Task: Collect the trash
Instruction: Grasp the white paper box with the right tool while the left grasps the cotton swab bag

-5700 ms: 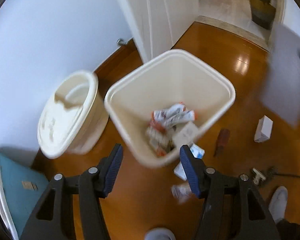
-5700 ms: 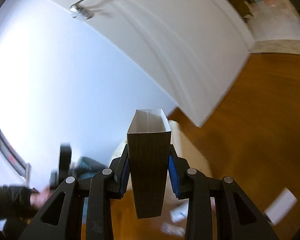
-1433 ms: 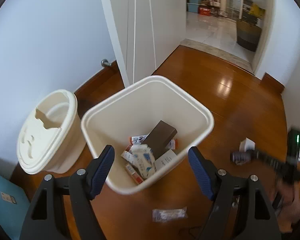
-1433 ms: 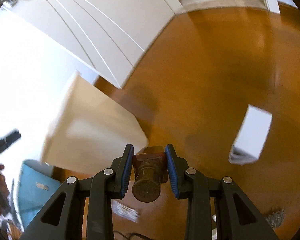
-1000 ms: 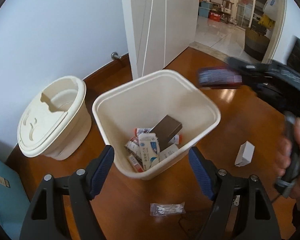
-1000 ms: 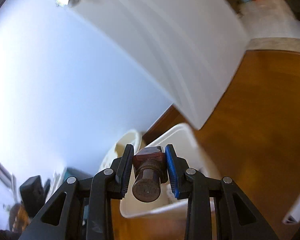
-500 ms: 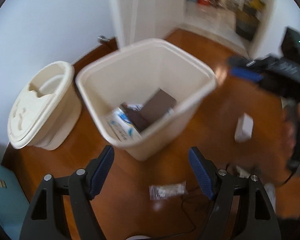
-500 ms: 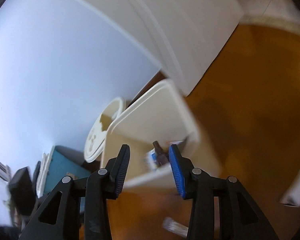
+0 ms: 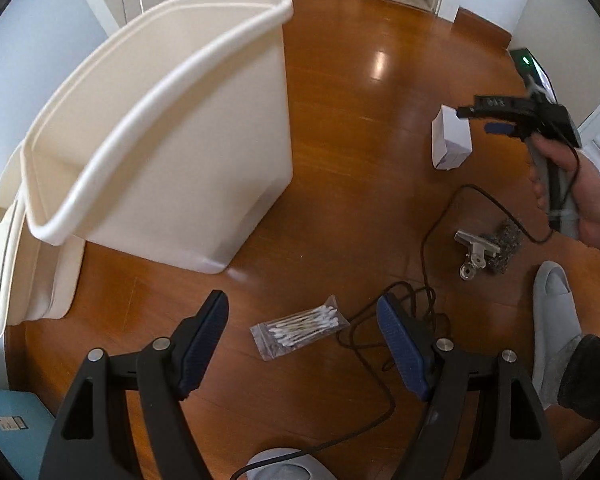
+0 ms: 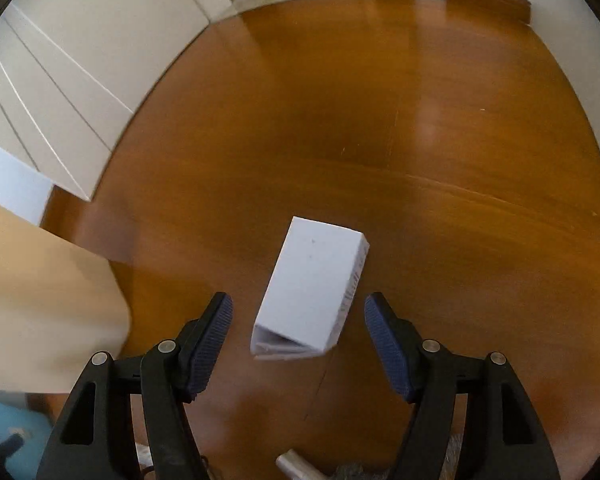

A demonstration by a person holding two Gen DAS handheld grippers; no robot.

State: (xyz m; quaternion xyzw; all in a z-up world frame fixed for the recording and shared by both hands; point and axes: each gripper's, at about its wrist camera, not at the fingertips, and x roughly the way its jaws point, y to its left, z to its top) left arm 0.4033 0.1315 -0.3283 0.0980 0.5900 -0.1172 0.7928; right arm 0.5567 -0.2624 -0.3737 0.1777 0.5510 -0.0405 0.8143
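On the wooden floor [image 9: 340, 128] in front of me there is more to pick up. The cream bin [image 9: 172, 128] stands at the left of the left wrist view, but from this low angle I see only its rim and outer wall, so I cannot say what is inside. Left on the floor, as far as I can see: a clear packet of cotton swabs [image 9: 298, 330], a white box [image 9: 450, 140] lying on its side, and a metal clip [image 9: 476, 250] resting against a grey scrubby wad [image 9: 506, 246]. I judge the job partly done, with at least three or four pieces to go.

My left gripper [image 9: 300, 344] has its jaws wide apart and empty, framing the swab packet below them — nothing touches the pads. My right gripper [image 10: 298, 340] has just been opening its jaws; they stand apart now, with the white box [image 10: 314, 292] on the floor lined up between them but not touched.

The left view gives me the wide layout — the bin, a lidded cream container [image 9: 4, 260] behind it, a black cable [image 9: 428, 280] looping across the floor, the person's hand [image 9: 580, 196] carrying the right gripper, and a grey slipper [image 9: 554, 320]. The right view shows none of the swabs, but it shows the box's open end flap facing me and some print down its side, which the left view is too far off to show.
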